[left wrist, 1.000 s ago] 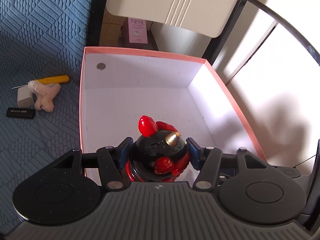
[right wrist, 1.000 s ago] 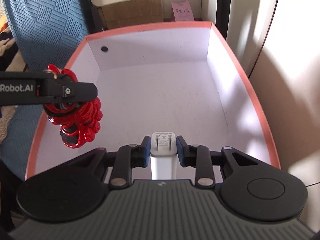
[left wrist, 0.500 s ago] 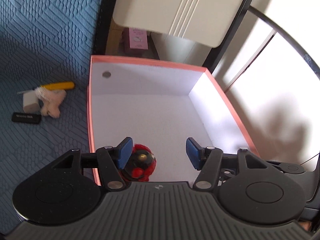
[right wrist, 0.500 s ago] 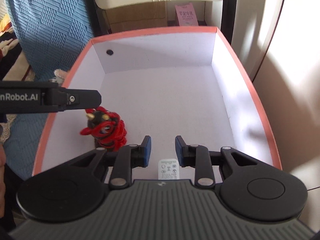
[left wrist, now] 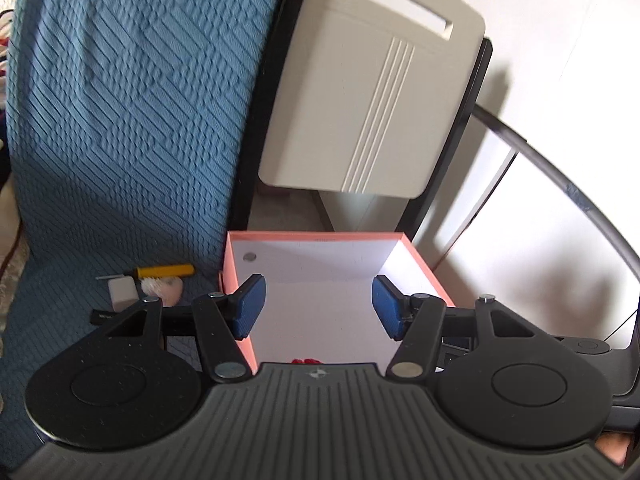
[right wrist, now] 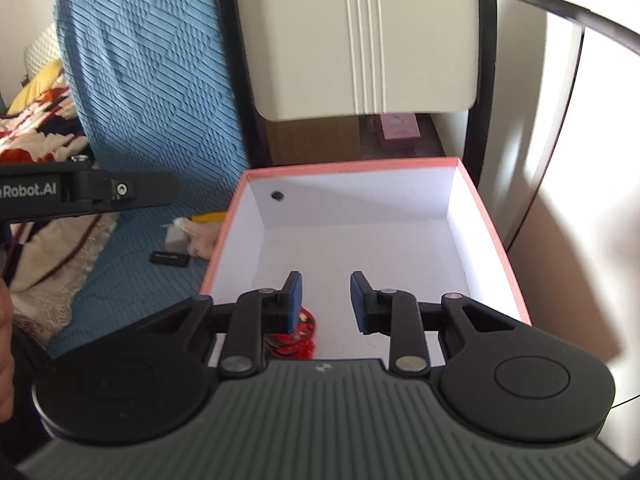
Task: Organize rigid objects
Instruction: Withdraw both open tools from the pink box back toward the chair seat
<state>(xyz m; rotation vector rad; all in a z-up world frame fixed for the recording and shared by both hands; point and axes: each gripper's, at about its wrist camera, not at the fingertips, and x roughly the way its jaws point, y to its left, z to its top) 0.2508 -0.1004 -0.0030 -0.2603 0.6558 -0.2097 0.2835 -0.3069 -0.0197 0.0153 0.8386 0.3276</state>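
A pink-rimmed white box stands beside a blue blanket. A red and black toy lies at the box's near left, partly hidden behind my right gripper's left finger; a sliver of it shows in the left wrist view. My left gripper is open and empty above the box. My right gripper is open and empty above the box's near end. On the blanket left of the box lie a yellow-handled tool, a white charger, a plush piece and a black stick.
The blue blanket covers the surface to the left. A beige chair back with a black frame rises behind the box. A pink packet lies beyond it. White panels stand to the right.
Both grippers opened: the left let go of the red toy, the right let go of a white charger, into the box. Both then rose and pulled back.
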